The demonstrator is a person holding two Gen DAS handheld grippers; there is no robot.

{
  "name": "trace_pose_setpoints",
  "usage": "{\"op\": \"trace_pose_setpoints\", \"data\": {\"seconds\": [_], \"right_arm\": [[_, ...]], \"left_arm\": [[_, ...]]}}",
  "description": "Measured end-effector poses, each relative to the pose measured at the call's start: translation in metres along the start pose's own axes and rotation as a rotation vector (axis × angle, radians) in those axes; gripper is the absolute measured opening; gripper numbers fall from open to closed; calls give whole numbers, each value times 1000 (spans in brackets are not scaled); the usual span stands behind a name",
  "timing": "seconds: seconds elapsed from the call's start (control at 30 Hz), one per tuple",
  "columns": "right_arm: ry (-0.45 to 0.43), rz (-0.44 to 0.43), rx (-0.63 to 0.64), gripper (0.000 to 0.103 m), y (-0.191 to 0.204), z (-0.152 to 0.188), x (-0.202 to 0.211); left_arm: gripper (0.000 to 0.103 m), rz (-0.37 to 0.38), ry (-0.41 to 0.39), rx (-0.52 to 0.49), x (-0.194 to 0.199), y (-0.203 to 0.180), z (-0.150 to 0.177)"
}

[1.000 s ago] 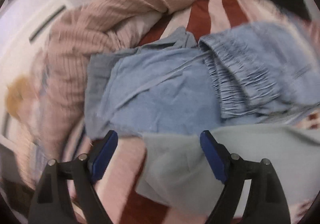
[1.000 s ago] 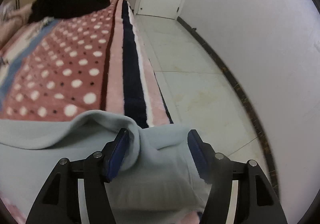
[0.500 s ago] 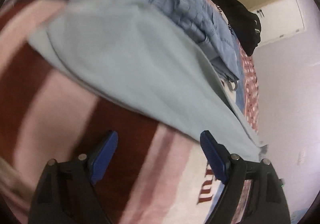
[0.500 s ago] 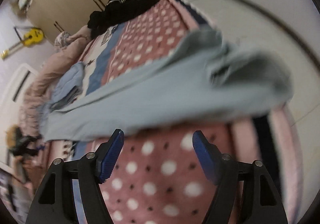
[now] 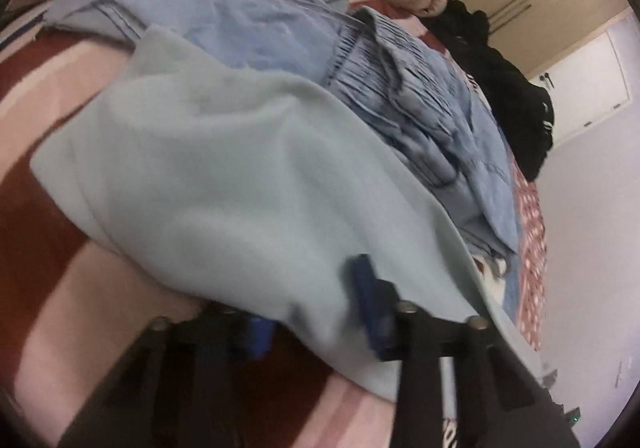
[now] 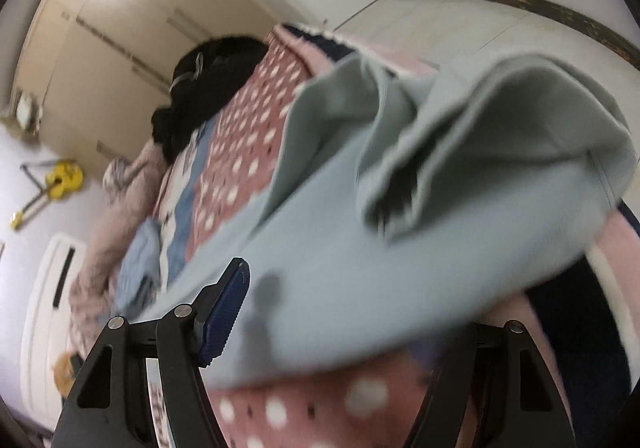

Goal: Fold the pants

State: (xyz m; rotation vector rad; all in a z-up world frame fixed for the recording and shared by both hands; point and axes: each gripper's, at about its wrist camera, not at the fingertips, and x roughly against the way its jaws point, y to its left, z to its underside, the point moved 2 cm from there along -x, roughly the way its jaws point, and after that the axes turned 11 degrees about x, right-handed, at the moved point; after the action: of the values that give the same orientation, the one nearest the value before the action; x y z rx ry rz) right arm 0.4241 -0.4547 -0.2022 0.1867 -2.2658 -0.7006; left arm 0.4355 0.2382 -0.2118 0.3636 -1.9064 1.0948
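Blue clothes just beyond pale pants

L gripper has just been closing, edge of pale green pants between its blue pads. Blue clothes behind, on striped blanket; black heap further back.

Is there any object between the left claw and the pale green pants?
Nothing visible. The left claw already has the near edge of the pale green pants between its fingers, and its jaws have just been closing. The blue garment lies beyond, on the far side.
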Motion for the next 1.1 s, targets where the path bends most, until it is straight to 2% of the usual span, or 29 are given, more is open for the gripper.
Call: {"op": "trace_pose_setpoints", "data": {"seconds": [0.03,0.07,0.1,0.17,0.2,0.33,0.43,0.73,0.87,1.0,1.07,1.1], "right_arm": [[-12,22,-10,58,-1,-4,-3],[-16,46,-13,48,-3,-8,-5],[-20,86,-7,32,-5,-10,-5],[-33,151,21,13,-5,-14,-4],[-41,163,31,8,-4,-14,-1],[-85,221,106,5,10,-12,22],[-119,213,148,4,20,-4,54],[-107,207,180,4,3,34,158],[-66,234,181,4,-20,69,200],[-3,247,162,4,-46,110,213],[11,248,160,5,-55,124,214],[17,247,163,7,-58,129,214]], "left_arm": [[19,-7,-9,-5,-2,0,-4],[17,-17,-20,-14,-2,-1,-5],[10,-21,-30,-21,-1,-1,-7],[8,-33,-65,-57,4,-6,-5],[8,-41,-93,-83,11,-10,-3],[8,-32,-103,-96,35,-8,-4],[8,-26,-110,-142,61,-9,8],[8,12,-73,-270,130,3,85],[8,-32,-65,-329,140,20,119],[12,-111,-54,-403,137,33,144],[19,-164,-51,-455,135,35,153],[27,-191,-62,-488,138,36,157]]}}
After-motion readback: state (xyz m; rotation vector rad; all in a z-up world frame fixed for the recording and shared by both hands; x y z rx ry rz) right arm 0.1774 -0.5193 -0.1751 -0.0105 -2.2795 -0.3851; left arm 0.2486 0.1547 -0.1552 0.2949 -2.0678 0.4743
